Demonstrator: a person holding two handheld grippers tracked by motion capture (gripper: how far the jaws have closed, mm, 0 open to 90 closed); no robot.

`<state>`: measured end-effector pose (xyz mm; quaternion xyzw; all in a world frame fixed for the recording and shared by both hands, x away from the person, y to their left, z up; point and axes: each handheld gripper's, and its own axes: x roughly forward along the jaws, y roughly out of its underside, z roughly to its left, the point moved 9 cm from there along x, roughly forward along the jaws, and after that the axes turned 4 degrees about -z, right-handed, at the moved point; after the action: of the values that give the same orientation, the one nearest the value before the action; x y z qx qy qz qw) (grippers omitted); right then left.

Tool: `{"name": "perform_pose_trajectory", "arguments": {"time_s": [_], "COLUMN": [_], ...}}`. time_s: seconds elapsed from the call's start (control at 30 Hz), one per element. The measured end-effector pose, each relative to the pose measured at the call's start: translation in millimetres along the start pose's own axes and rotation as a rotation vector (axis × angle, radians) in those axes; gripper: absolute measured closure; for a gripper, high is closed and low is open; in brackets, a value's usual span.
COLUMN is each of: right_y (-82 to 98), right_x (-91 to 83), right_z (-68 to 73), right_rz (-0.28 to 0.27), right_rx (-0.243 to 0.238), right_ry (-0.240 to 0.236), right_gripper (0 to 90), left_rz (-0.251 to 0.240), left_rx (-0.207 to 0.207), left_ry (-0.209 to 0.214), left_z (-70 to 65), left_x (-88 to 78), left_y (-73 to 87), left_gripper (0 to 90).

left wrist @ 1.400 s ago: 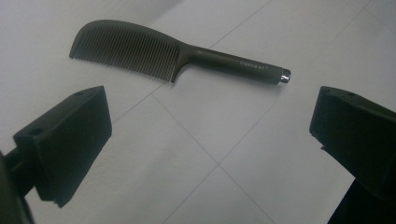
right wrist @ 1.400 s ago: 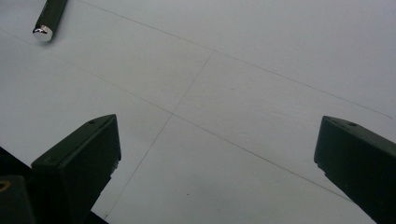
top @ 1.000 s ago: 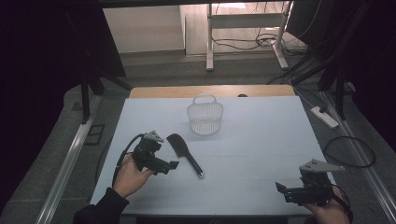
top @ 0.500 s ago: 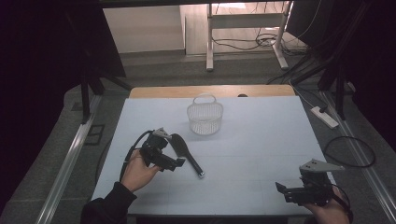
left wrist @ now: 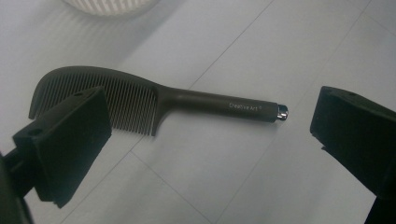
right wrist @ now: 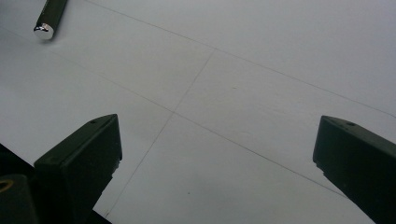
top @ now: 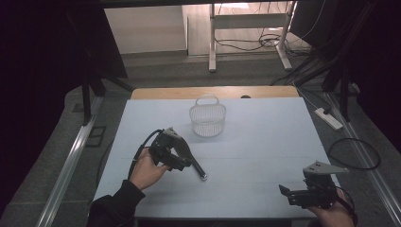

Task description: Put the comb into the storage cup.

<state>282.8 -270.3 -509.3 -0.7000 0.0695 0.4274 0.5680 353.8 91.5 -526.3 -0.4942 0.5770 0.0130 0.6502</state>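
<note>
Both jaws of the left gripper [left wrist: 210, 140] stand wide apart above the comb [left wrist: 154, 100], not touching it. That comb lies flat on the surface [top: 265, 142], near the white basket [top: 207, 120], with bare room around. Right gripper [top: 288, 195], jaws also apart, hovers well away near the surface's front edge.

A dark comb [left wrist: 140, 100] lies flat on the pale table [top: 265, 142], on the near left part. Its curved toothed head points toward the white basket [top: 207, 118]; the straight handle carries small lettering and ends in a shiny metal cap.
</note>
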Motion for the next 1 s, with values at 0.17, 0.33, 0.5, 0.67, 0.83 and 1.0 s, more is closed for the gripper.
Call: {"name": "perform_pose_trajectory", "arguments": {"time_s": [0.17,0.33,0.5,0.67,0.83,1.0], "right_y": [0.1,0.3,0.3,0.4,0.4,0.5], "right_x": [0.2,0.3,0.3,0.4,0.4,0.4], "right_z": [0.2,0.2,0.2,0.1,0.2,0.0], "right_rz": [0.002,0.004,0.003,0.004,0.004,0.006], "right_rx": [-0.001,-0.002,-0.002,-0.002,-0.002,-0.002], "right_ry": [-0.001,-0.002,-0.002,-0.003,-0.003,-0.003], "right_gripper": [2.0,2.1,2.3,2.4,2.5,2.6], "left_rz": [0.006,0.014,0.015,0.018,0.022,0.025], "left_rx": [0.011,0.029,0.035,0.043,0.055,0.064], "left_ry": [0.001,0.003,0.008,0.014,0.02,0.023], "left_z": [-1.0,-2.1,-3.4,-5.7,-8.6,-11.0], "left_x": [4.7,9.6,14.3,19.6,25.8,30.8], "left_y": [-4.6,-10.0,-14.6,-19.5,-25.5,-30.1], "left_gripper": [0.0,0.0,0.0,0.0,0.0,0.0]}}
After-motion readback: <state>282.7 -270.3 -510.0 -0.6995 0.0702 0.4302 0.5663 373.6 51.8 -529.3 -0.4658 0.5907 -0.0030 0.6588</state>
